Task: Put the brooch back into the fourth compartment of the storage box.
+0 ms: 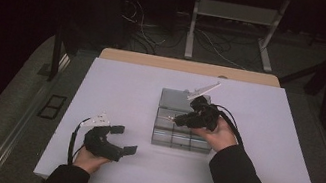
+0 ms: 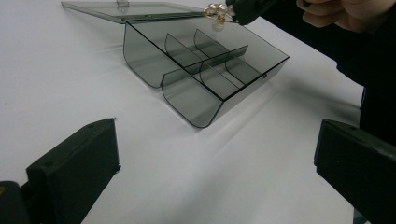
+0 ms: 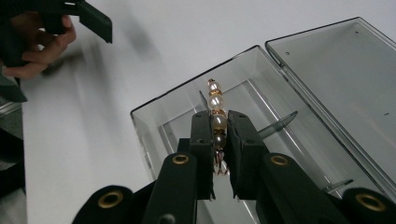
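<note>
Pearl piece carried over the open divided box

The left tongs (image 1: 123, 139) rest on the bench (image 1: 116, 88), jaws wide and empty, well apart from the smoky plastic box (image 2: 205, 79). The right tongs (image 3: 218, 140) pinch a small string of pearls (image 3: 215, 109) on gold wire, hanging just above the box's compartments, its lid (image 3: 345, 79) lying open beyond. The piece looks light, slippery and delicate; a gentle hold across the beads' middle seems safest, not on the thin wire.
</note>
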The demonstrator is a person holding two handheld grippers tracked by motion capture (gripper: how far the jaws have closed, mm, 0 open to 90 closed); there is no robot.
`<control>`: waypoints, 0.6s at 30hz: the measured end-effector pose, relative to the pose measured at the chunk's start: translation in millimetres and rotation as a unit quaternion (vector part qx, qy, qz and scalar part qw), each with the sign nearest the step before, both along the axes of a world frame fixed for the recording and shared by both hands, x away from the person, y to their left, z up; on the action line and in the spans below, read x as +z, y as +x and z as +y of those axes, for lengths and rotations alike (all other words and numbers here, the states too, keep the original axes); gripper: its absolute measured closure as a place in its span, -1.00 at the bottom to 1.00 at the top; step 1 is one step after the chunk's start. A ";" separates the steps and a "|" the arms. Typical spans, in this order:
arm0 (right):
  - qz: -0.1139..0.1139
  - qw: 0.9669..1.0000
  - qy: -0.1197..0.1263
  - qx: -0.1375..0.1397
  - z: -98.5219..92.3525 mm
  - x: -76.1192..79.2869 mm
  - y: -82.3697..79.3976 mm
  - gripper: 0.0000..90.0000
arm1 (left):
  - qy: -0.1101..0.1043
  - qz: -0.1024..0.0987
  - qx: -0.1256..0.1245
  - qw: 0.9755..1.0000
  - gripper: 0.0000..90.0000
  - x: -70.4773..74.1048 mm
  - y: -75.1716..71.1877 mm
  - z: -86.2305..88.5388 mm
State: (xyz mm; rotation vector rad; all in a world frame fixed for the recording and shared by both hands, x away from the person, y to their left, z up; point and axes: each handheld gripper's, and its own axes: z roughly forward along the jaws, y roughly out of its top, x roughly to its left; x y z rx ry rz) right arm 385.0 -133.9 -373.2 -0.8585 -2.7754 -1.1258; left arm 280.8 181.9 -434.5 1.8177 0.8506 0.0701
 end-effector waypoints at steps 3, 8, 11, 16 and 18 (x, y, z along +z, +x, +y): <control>-0.001 1.000 0.001 -0.003 2.5 -3.0 3.8 0.79 | 0.000 0.000 0.000 1.000 -1.00 0.0 0.1 0.0; 0.003 1.000 0.005 -0.013 5.6 -8.9 12.7 0.79 | 0.001 -0.001 -0.002 1.000 -1.00 0.1 0.2 -0.3; 0.005 1.000 0.004 -0.018 7.8 -13.5 17.4 0.79 | 0.002 -0.002 -0.003 1.000 -1.00 0.1 0.4 -0.2; 0.011 1.000 0.002 -0.027 11.1 -22.1 24.4 0.79 | 0.002 -0.002 -0.004 1.000 -1.00 0.3 0.5 -0.4; 0.015 0.999 0.001 -0.031 12.6 -25.6 27.2 0.79 | 0.003 -0.003 -0.004 1.000 -1.00 0.5 0.5 -0.3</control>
